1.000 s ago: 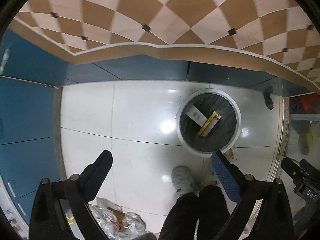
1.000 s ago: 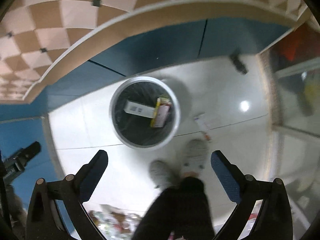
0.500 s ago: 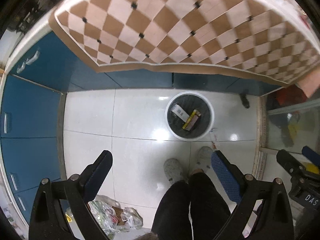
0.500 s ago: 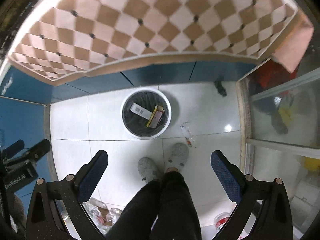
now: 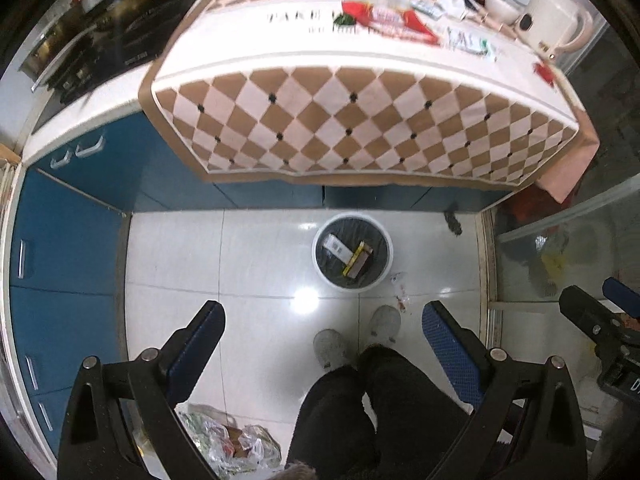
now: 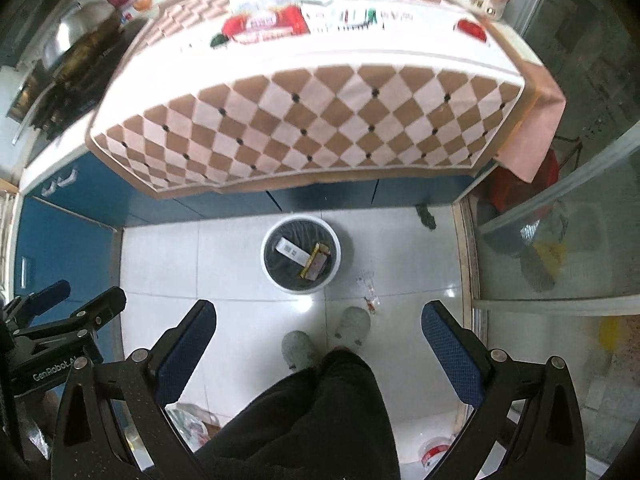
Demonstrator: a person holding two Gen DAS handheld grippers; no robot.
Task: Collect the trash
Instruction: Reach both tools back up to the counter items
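A round white trash bin [image 5: 383, 280] with a black liner stands on the white floor below the counter; it also shows in the right wrist view [image 6: 334, 268]. Inside lie a white box and a yellow-brown packet. Wrappers, red packets [image 5: 384, 16] and papers lie on the checkered tablecloth [image 5: 360, 120] on the counter, also in the right wrist view [image 6: 264, 24]. My left gripper [image 5: 322, 316] is open and empty, high above the floor. My right gripper [image 6: 318, 314] is open and empty, also high. A small scrap [image 6: 368, 288] lies on the floor right of the bin.
Blue cabinets [image 5: 60, 240] line the left. A stove [image 5: 92, 48] is at far left, a white kettle [image 5: 556, 20] at the counter's right. A glass door [image 6: 560, 240] is on the right. A plastic bag of rubbish [image 5: 228, 444] lies by the person's legs [image 5: 360, 400].
Both grippers have risen well away from the bin; it looks smaller, and the counter top with its clutter has come into view. Both stayed open.
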